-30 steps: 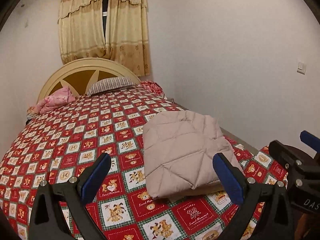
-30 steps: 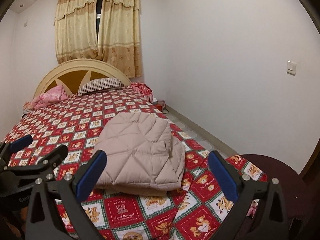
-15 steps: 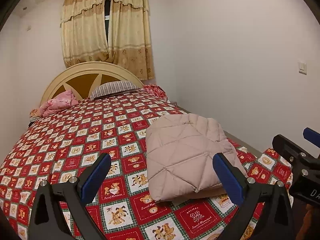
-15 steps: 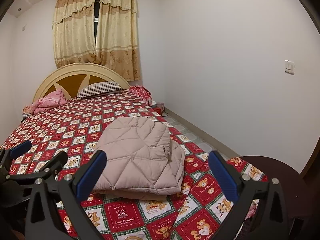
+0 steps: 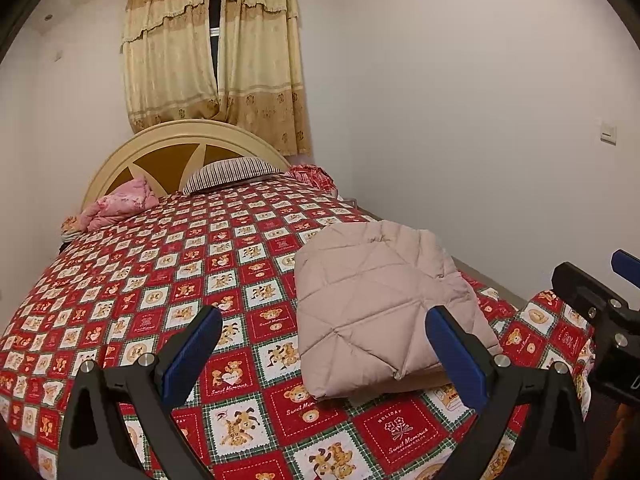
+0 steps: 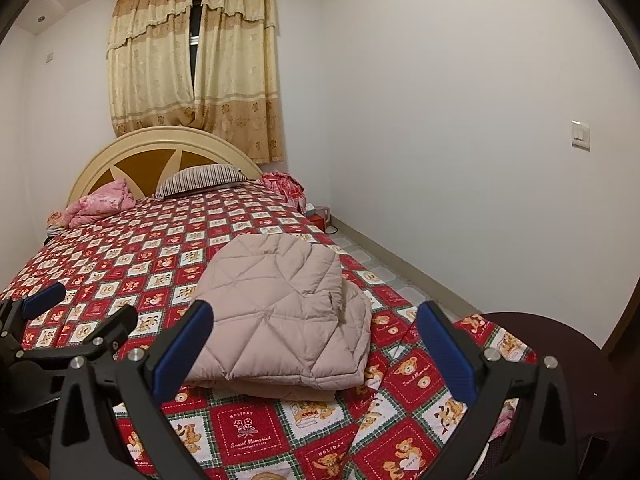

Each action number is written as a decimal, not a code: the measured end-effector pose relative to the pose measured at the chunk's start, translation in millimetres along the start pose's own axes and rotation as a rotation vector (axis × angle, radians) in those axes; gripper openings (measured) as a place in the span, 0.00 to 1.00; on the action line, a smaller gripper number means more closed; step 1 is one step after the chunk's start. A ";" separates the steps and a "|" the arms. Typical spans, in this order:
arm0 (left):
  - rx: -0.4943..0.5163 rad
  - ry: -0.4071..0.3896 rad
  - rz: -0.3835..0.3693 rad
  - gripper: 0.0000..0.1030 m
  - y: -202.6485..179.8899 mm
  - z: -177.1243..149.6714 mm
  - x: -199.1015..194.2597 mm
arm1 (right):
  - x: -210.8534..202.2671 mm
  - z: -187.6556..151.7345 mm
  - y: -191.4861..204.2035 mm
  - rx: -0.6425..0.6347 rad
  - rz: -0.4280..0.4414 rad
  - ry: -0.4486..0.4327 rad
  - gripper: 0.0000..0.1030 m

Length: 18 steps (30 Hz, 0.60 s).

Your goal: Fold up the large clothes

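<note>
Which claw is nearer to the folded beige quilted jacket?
Right, slightly. The right claw faces the folded beige quilted jacket directly; the left claw hangs off its left side.

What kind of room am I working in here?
A bedroom, most likely in a home. A bed with a bear-print cover fills it, with a curved headboard and a striped pillow below a curtained window. The folded jacket lies on the bed's near end.

One folded quilted jacket (image 6: 280, 312) ahead of the right claw, w/ one striped pillow (image 6: 202, 176), one pink bundle (image 6: 98, 203), two curtain panels (image 6: 192, 64) and one wall switch (image 6: 580, 135) beyond.
</note>
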State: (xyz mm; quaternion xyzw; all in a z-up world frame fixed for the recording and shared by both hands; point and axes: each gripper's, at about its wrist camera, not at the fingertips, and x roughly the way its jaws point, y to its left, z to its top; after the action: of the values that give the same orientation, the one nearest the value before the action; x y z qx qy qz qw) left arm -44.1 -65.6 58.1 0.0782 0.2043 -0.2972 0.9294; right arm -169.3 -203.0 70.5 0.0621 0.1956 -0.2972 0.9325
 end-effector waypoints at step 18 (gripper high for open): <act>0.011 -0.002 0.028 0.99 2.6 -3.4 2.4 | 6.2 -3.3 -5.3 0.007 0.006 0.015 1.00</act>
State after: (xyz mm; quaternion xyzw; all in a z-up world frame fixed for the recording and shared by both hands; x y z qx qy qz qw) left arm -41.9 -63.8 54.1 0.0860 0.2008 -0.2854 0.9332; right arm -168.8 -209.9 65.0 0.0682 0.2013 -0.2946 0.9317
